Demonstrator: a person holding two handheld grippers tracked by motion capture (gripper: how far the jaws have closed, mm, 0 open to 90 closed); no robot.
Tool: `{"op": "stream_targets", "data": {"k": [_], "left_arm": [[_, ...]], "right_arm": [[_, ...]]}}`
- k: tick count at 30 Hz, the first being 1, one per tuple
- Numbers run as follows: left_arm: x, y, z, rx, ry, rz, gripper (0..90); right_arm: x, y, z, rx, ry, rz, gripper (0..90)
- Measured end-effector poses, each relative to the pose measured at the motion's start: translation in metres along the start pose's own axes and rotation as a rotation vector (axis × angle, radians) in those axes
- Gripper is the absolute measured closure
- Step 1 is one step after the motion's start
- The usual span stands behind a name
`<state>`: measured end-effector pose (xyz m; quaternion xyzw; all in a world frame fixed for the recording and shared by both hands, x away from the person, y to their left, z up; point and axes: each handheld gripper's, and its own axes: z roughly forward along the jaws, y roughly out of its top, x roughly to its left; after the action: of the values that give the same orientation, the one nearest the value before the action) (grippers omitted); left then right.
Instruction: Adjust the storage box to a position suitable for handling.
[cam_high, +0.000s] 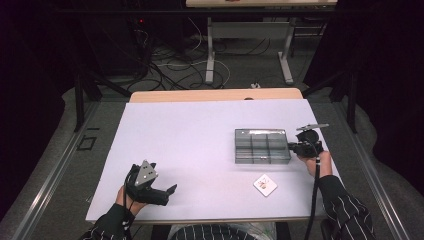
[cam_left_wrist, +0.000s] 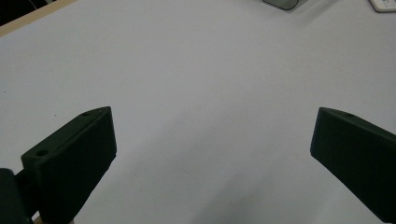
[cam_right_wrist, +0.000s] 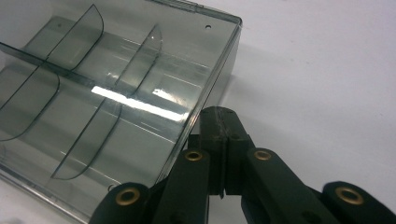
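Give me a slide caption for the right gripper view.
Shut right hand-held gripper at the side wall of an empty clear compartment box on the white table.

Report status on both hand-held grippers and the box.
Left hand-held gripper open, over bare table. Right hand-held gripper shut, tips at the box wall. Nothing in the way.

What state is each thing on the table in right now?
Compartment box: lidless, compartments empty, flat on the table.
Right gripper: jaws shut, tips against the box's side wall.
Left gripper: jaws wide open, nothing between them.
Small white card: lying flat, untouched.
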<state>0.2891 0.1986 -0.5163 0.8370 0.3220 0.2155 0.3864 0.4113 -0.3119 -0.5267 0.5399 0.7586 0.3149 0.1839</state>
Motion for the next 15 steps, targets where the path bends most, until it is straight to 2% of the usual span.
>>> {"op": "stream_targets", "data": {"k": [15], "left_arm": [[0.0, 0.0, 0.0, 0.003, -0.001, 0.005, 0.3]], "right_arm": [[0.02, 0.008, 0.008, 0.003, 0.028, -0.045, 90.0]]}}
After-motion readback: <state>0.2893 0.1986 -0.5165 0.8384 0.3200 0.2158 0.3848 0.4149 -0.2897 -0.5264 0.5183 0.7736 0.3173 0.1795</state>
